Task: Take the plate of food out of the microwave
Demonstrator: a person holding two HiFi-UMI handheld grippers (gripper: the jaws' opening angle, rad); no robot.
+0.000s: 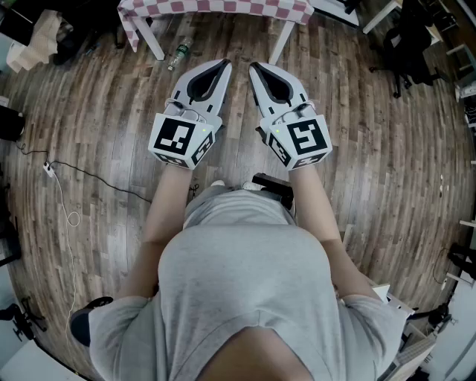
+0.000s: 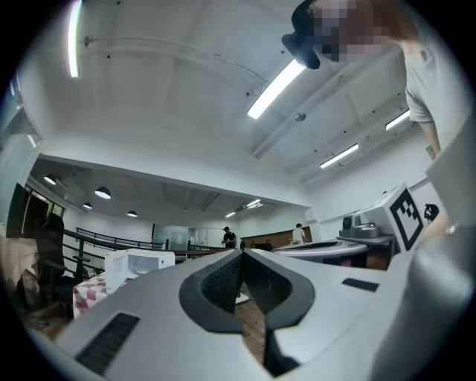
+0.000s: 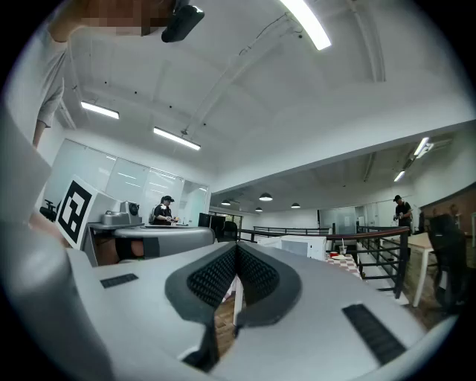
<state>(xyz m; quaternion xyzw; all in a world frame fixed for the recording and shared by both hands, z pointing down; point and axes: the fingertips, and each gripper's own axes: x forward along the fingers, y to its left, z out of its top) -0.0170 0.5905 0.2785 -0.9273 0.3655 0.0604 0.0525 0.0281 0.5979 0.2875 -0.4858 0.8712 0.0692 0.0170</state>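
Observation:
A white microwave (image 2: 137, 264) stands on a table with a red-and-white checked cloth (image 1: 223, 7), far ahead of me; the right gripper view shows the microwave (image 3: 301, 245) too. No plate of food is visible. I hold both grippers side by side over the wooden floor, pointing toward the table. My left gripper (image 1: 225, 64) is shut with nothing in it, its tips meeting (image 2: 242, 254). My right gripper (image 1: 253, 67) is likewise shut and empty, jaws together (image 3: 238, 245).
A plastic bottle (image 1: 178, 53) lies on the floor by the table's white leg (image 1: 155, 37). A cable (image 1: 89, 175) runs across the floor at left. Black railings (image 3: 379, 264) stand right of the table. People stand at the far back (image 2: 229, 237).

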